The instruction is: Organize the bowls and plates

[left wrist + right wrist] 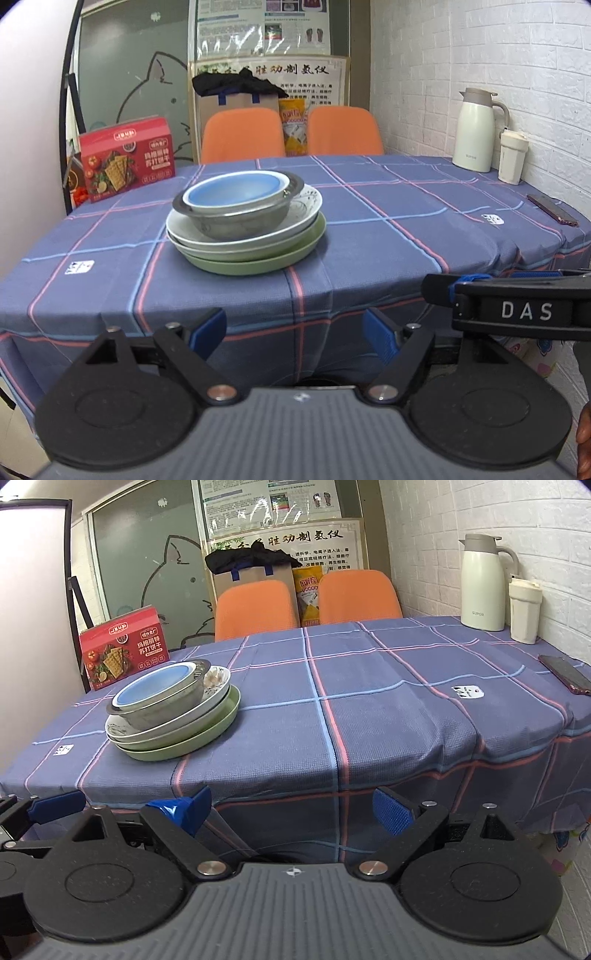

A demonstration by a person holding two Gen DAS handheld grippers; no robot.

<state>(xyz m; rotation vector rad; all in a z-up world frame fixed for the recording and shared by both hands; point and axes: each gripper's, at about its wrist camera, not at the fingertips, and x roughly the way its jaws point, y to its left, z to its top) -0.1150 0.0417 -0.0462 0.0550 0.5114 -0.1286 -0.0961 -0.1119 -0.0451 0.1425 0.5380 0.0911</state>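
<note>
Your left gripper (295,332) has its 2 blue-padded fingers spread wide with nothing between them, and it sits short of the table's near edge. Your right gripper (293,812) is likewise spread and empty, also off the near edge.

The left wrist view shows the right gripper from the side as a black body at the right margin, lettered "DAS", just beside your left one; part of a hand (583,443) appears at the lower right. The right wrist view in turn catches a blue pad of the left gripper at its left margin. That view also shows the dark phone (565,674) clearly, lying near the table's right edge, and the "SUPOR" lettering on the cream thermal jug (484,583), which stands beside a cream lidded tumbler (524,613) at the far right corner.

The stack sits on the blue plaid tablecloth (369,229): a blue-lined white bowl (236,192) nests in a steel bowl (240,221), which rests on 2 white patterned plates (303,218) over a pale green plate (258,264). It lies ahead of your left gripper, slightly left of its centre line and well apart from the fingers; from your right gripper it is ahead and far to the left. A red cracker box (127,158) stands behind it near the far left edge, and 2 orange chair backs (240,134) rise beyond the table.
</note>
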